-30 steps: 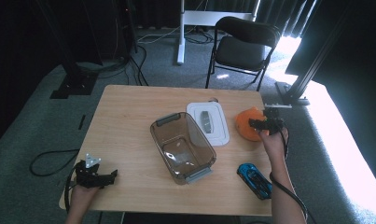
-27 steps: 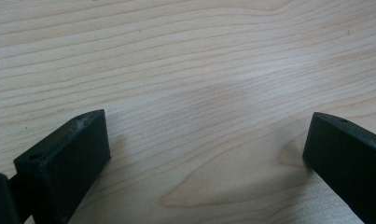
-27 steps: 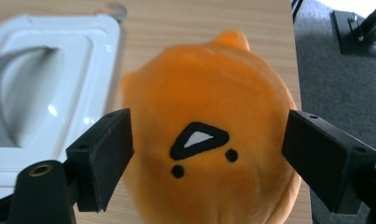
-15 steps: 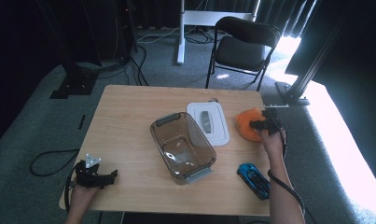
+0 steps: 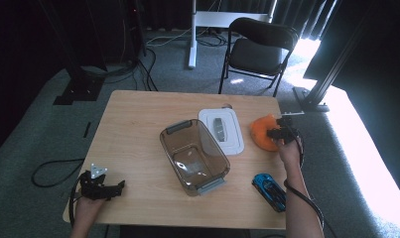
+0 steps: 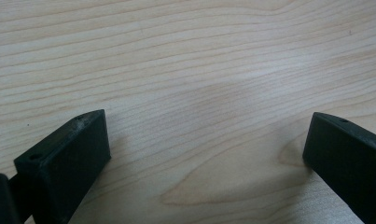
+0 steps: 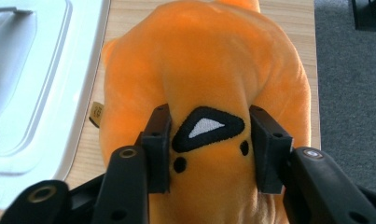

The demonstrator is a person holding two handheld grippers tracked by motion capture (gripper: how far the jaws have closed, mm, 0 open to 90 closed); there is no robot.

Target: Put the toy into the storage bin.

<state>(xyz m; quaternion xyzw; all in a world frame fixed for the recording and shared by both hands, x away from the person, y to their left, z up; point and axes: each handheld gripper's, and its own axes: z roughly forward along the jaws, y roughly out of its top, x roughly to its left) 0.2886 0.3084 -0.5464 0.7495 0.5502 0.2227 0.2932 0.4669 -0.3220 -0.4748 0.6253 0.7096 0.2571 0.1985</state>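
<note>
Left gripper (image 5: pixel 104 187) rests at the near left corner of the worktop (image 5: pixel 138 129); fingers (image 6: pixel 64 158) spread wide over bare wood, holding nothing. Idle, by the look of it.

Centre of the worktop: clear plastic bin (image 5: pixel 194 156), open and apparently empty. Its white lid (image 5: pixel 221 130) lies flat just beyond it to the right, touching or nearly touching the bin's far corner.

Right of the lid, at the worktop's right edge: orange plush toy (image 7: pixel 204 84). Right gripper (image 7: pixel 208 151) is on it, fingers (image 7: pixel 158 144) pressed into the plush on either side of a black-and-white patch, narrow and gripping. In the high view the toy (image 5: pixel 263 133) sits just beside the lid, the right gripper (image 5: pixel 278 131) at its right side. Cannot tell whether it has left the surface.

Judgement: the grasp looks made; carrying the toy to the bin and letting go are left, likely the lid after that.

Near right: blue toy car (image 5: pixel 270 191) beside the person's forearm, well apart from the bin. The lid lies between toy and bin, so the carry has to pass over it. Black folding chair (image 5: pixel 259 49) stands beyond the worktop.
</note>
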